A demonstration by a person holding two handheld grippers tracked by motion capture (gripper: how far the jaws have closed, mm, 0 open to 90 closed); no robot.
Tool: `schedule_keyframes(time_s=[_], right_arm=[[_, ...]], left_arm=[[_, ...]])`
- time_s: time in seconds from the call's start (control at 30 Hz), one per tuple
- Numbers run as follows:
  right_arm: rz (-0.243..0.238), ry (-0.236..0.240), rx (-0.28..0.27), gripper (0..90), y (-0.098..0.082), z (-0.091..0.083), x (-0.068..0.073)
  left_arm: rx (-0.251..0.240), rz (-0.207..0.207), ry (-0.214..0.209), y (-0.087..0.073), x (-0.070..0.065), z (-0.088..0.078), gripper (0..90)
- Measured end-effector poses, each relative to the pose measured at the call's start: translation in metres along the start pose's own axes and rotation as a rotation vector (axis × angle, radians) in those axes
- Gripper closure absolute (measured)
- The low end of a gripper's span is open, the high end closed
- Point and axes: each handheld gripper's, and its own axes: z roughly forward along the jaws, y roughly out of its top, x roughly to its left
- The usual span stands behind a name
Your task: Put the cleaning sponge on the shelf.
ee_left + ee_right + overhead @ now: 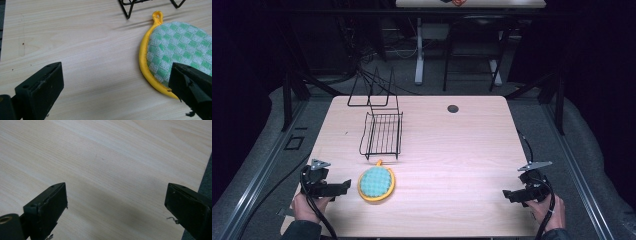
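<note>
An oval pot holder (376,183), green-and-white checked with a yellow rim and loop, lies flat on the wooden table (452,150) near its front left. My left gripper (343,187) stands open just left of it; in the left gripper view the pot holder (180,50) lies ahead at the right, its edge beside the right jaw, and nothing is between the jaws (116,85). A black wire rack (382,134) stands behind the pot holder. My right gripper (508,195) is open at the front right, with bare wood between its jaws (116,205).
A second black wire frame (373,90) stands at the table's back edge, behind the rack. A small dark round hole (453,108) marks the far middle of the tabletop. The table's right edge (203,175) runs close beside the right gripper. Grey floor surrounds the table.
</note>
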Motion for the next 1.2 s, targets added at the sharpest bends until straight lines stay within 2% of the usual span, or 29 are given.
schedule_keyframes(time_s=[0.27, 0.4, 0.63, 0.77, 0.87, 1.03, 1.2], right_arm=[[0.009, 0.004, -0.007, 4.4, -0.001, 0.0, -0.002], [0.008, 0.008, -0.01, 4.7, 0.0, -0.001, -0.001], [0.001, 0.011, -0.014, 4.9, 0.001, -0.002, 0.001], [-0.007, 0.011, -0.009, 5.0, 0.002, -0.001, 0.003], [-0.01, 0.013, -0.009, 5.1, 0.002, -0.001, 0.003], [-0.014, 0.012, -0.005, 5.1, 0.002, 0.0, 0.003], [-0.013, 0.014, -0.008, 5.1, 0.003, -0.001, 0.003]], left_arm=[[-0.013, -0.007, -0.013, 0.002, -0.001, -0.001, 0.0], [-0.003, 0.005, -0.023, 0.006, -0.005, -0.001, 0.0], [-0.02, 0.038, -0.051, 0.013, -0.019, -0.004, 0.0], [-0.015, 0.048, -0.069, 0.016, -0.025, 0.001, 0.0], [-0.027, 0.038, -0.087, 0.02, -0.027, 0.003, 0.0], [-0.002, 0.055, -0.126, 0.026, -0.036, 0.016, 0.0], [0.022, 0.08, -0.132, 0.027, -0.04, 0.022, 3.1]])
